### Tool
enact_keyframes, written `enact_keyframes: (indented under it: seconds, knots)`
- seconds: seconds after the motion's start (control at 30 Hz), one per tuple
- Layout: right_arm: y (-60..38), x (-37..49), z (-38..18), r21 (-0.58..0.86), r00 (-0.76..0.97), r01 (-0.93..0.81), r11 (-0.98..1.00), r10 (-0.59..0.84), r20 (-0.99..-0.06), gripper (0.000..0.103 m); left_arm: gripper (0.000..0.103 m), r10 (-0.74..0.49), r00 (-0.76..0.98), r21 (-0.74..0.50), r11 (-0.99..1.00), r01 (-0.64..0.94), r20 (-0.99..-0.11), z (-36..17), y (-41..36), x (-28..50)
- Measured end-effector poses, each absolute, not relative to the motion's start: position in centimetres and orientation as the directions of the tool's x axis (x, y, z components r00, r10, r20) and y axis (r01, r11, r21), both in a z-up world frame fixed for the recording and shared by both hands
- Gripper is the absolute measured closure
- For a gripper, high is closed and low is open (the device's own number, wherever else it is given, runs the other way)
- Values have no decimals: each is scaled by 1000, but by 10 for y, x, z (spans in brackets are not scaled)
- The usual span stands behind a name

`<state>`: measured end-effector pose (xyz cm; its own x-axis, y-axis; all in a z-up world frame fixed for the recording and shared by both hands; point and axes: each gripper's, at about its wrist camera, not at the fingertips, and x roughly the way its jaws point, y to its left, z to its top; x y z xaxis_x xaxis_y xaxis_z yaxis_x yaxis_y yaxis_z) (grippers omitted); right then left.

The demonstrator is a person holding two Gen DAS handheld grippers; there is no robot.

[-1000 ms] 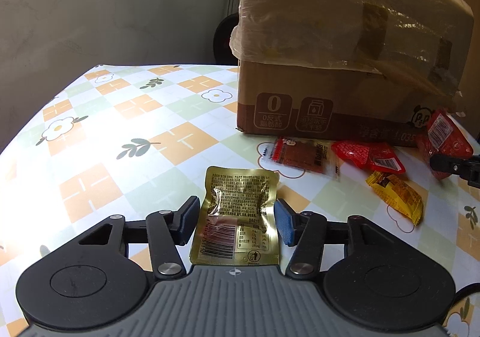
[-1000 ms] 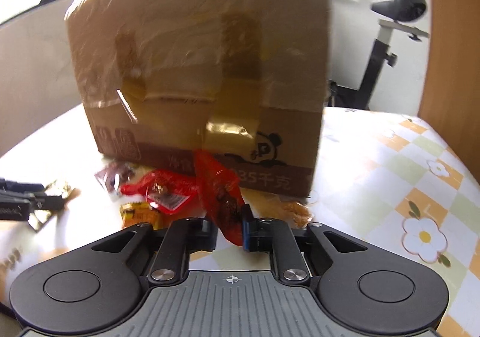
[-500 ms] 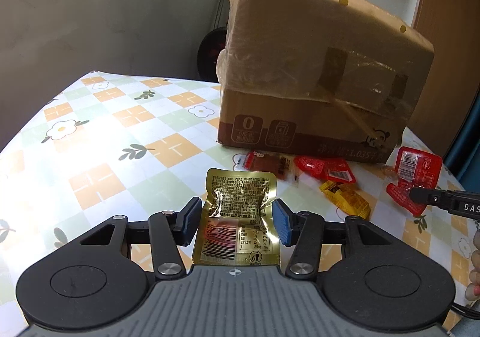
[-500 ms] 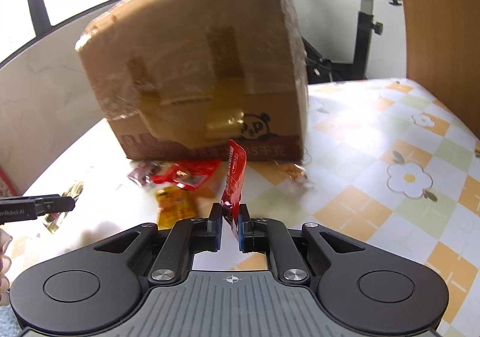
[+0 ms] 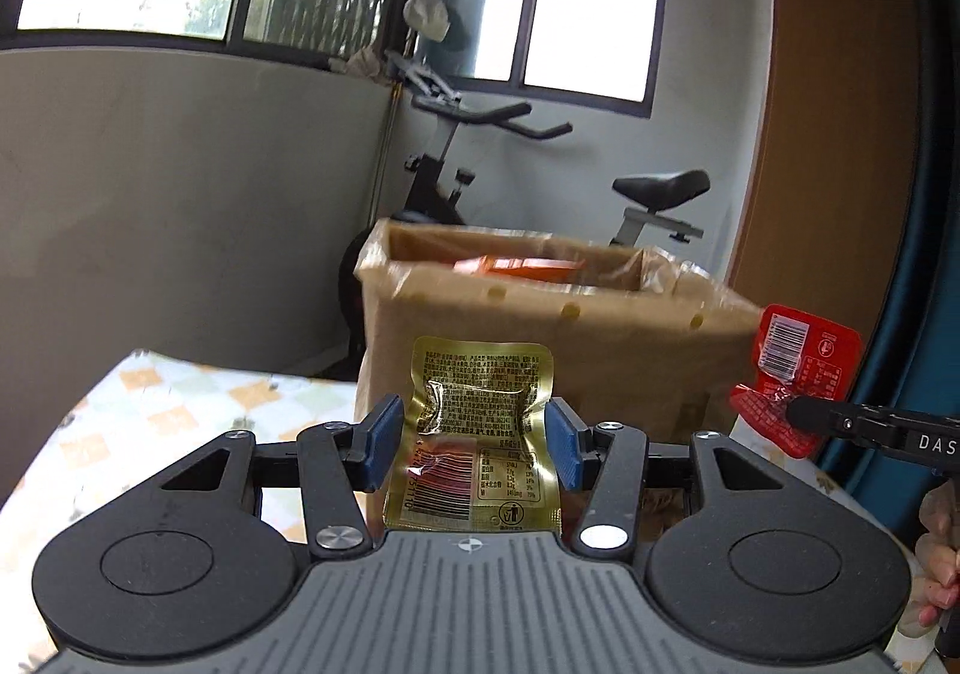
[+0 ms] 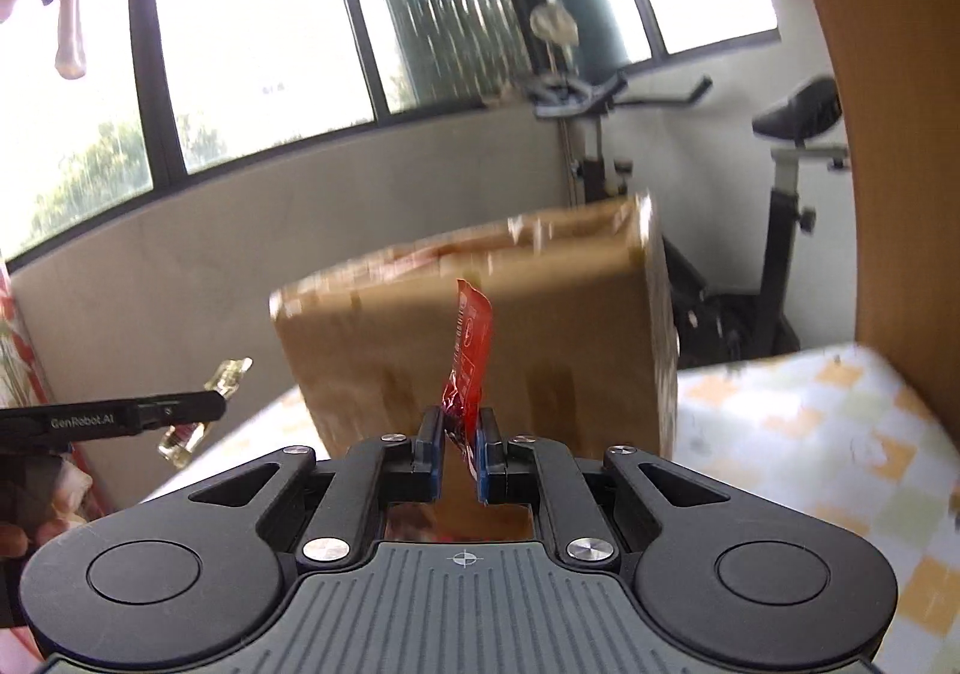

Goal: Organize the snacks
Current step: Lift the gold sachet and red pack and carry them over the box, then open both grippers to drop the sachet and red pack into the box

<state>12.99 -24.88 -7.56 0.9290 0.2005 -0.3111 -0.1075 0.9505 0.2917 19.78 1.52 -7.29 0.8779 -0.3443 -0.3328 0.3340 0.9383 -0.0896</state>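
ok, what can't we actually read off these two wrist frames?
- Open brown cardboard box contents: left wrist view shows only an orange sliver; near wall hides the rest.
- Box top: right wrist view, motion-blurred.
- Red plastic snack packet: edge-on in right wrist view, print unreadable.
- Gold foil snack pouch: text too small.

cardboard box (image 5: pixel 540 350) on patterned table (image 5: pixel 180 410)

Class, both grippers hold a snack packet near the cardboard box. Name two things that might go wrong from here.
The gold packet is held only by its side edges between the left gripper fingers, so it may buckle and slip out. The right gripper pinches just the red packet's bottom end; it may swing and catch the cardboard box rim.
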Motion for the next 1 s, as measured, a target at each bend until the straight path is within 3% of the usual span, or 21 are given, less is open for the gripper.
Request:
enact_keyframes:
  seconds: [0.23, 0.6, 0.73, 0.83, 1.0]
  knots:
    - [-269, 201, -34, 222, 953, -83, 971, 143, -268, 94, 49, -383, 888, -69, 923, 379, -256, -33, -37, 261]
    - [-267, 304, -63, 0, 894, 56, 998, -51, -445, 94, 48, -355, 870, 12, 924, 382, -342, -37, -103, 353]
    - [-263, 306, -66, -3, 884, 65, 998, -59, -463, 90, 41, -373, 843, 16, 912, 411, -387, -41, -96, 359]
    - [-263, 300, -67, -5, 890, 57, 998, -53, -452, 78, 25, -350, 861, 31, 921, 388, -369, -42, -90, 356]
    - [-268, 285, -65, 24, 902, 46, 999, -31, -432, 72, 24, -338, 871, 36, 926, 375, -357, -40, -71, 340]
